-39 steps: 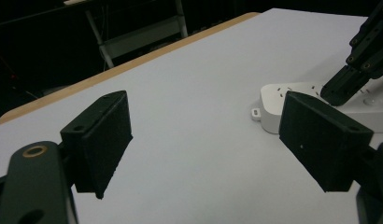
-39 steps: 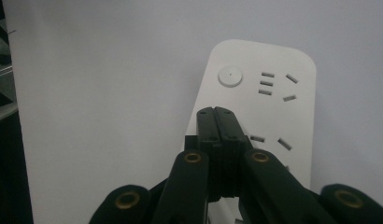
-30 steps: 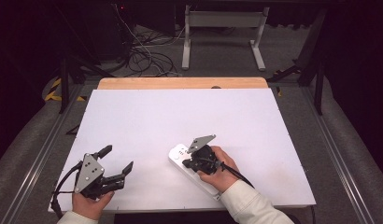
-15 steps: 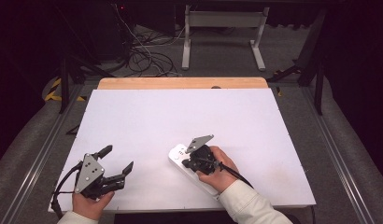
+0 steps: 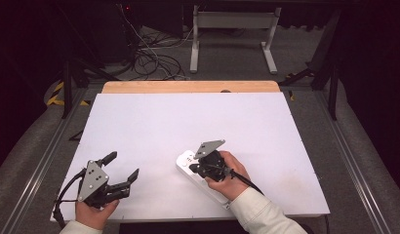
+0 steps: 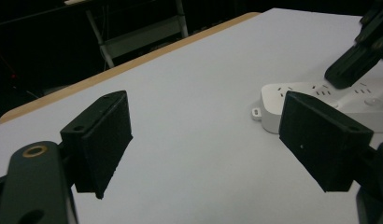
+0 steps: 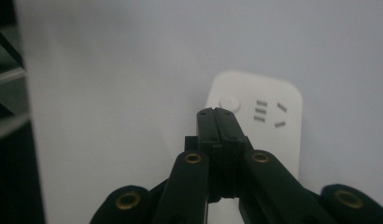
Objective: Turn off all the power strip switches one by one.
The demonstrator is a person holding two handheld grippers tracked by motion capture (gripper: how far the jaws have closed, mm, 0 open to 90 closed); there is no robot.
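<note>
I'm hovering my right claw [image 7: 219, 112] over the white power strip [image 5: 200, 178], its jaws pressed together.
The power strip is lying flat on the white desk [image 5: 154, 126], near the front edge and right of the middle. My closed right claw is pointing down at its socket face beside the round button [image 7: 226, 102]. My left claw [image 5: 121, 168] is waiting well apart to the left, jaws spread and pinching nothing.

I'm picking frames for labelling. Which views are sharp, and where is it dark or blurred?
High view: evenly lit white table, dark surroundings, fairly sharp. Left gripper view: dim; the power strip is soft, the near tongs clearer. Right gripper view: the shut tongs are sharp, the power strip behind is hazy, the left edge dark.
</note>
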